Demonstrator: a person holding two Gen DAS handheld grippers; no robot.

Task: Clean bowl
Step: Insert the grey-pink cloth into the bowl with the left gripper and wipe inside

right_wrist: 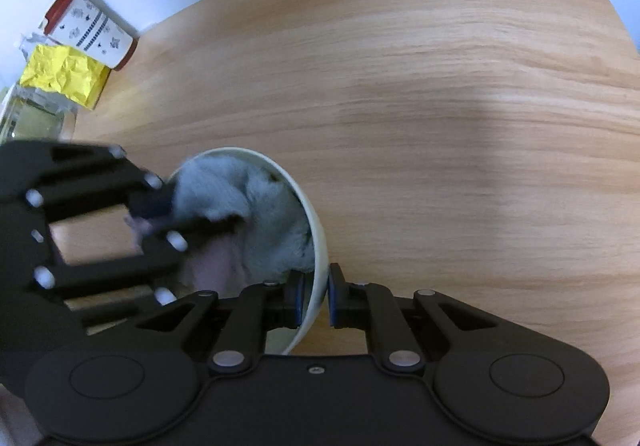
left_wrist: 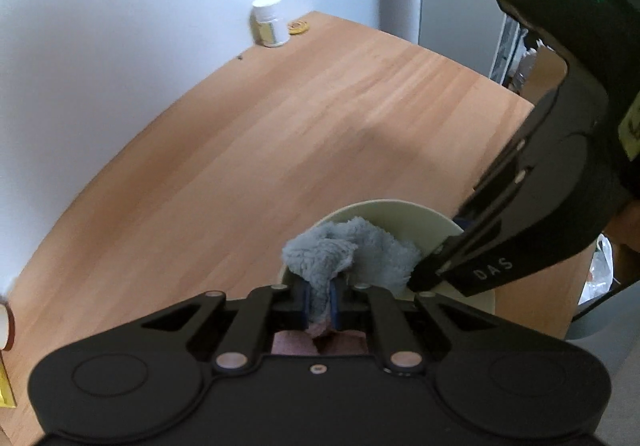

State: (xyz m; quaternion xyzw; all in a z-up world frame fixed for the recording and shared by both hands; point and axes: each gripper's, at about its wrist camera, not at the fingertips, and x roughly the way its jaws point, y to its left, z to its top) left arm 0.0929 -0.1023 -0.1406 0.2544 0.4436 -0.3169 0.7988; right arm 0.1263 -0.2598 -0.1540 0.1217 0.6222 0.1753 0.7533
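Bowl point(right_wrist: 318, 246) holds grey cloth point(left_wrist: 360, 246) — bunched.

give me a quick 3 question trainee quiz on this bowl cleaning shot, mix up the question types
1. True or false: the left hand-held gripper is closed on the fluffy grey cloth.
2. Multiple choice: the right hand-held gripper is clamped on
A. the rim of the pale cream round bowl
B. the cloth
C. the white-capped jar
3. Fill in: the bunched cloth sits ____ the bowl, which rests on the light wooden table.

Key
1. True: its blue pads pinch a fold of the cloth.
2. A: one pad sits inside the rim and one outside.
3. Inside.
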